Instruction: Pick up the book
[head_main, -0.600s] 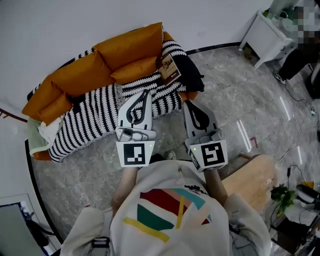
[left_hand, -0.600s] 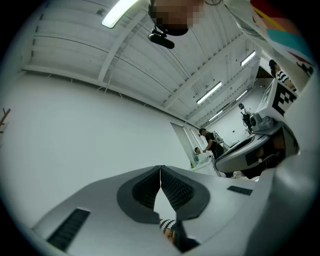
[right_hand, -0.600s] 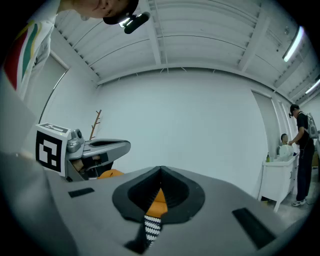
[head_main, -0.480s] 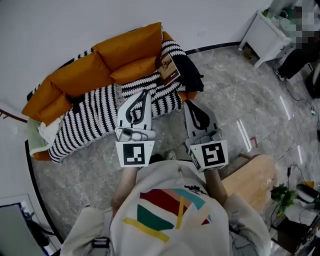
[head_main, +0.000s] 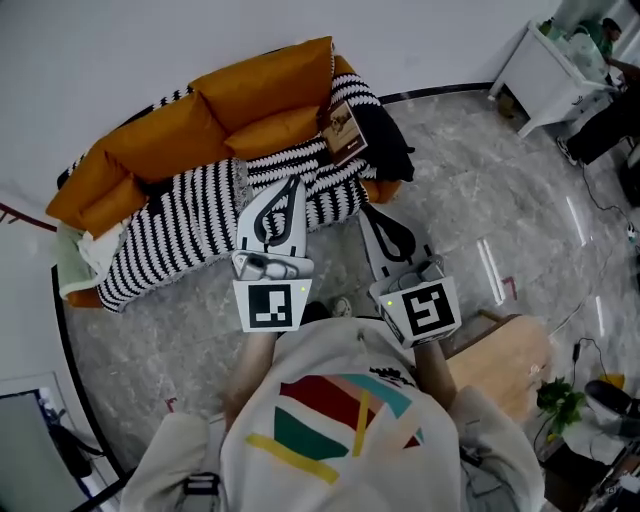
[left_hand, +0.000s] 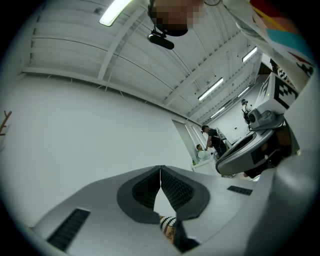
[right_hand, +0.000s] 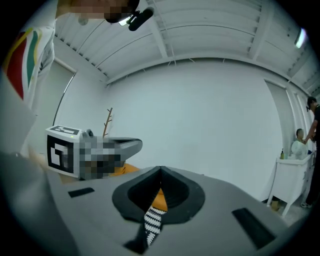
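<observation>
The book (head_main: 343, 130), brown-covered, lies on the striped blanket (head_main: 190, 225) near the right end of the orange sofa (head_main: 200, 120). My left gripper (head_main: 292, 183) is held out in front of the sofa's front edge, below and left of the book; its jaws meet at the tip (left_hand: 160, 169) with nothing between them. My right gripper (head_main: 365, 211) hovers over the floor just right of it, below the book, and its jaws are also closed together (right_hand: 160, 171) and empty. Neither gripper touches the book.
A black garment (head_main: 388, 145) lies on the sofa beside the book. A white cabinet (head_main: 545, 65) stands at the far right with a person (head_main: 605, 30) next to it. A wooden stool (head_main: 505, 360) and a small plant (head_main: 558, 395) are by my right side. The floor is grey marble (head_main: 470, 200).
The head view has shifted a little, so the sofa sits slightly lower and to the right. The right gripper's tip has swung slightly to the left. Both grippers stay shut.
</observation>
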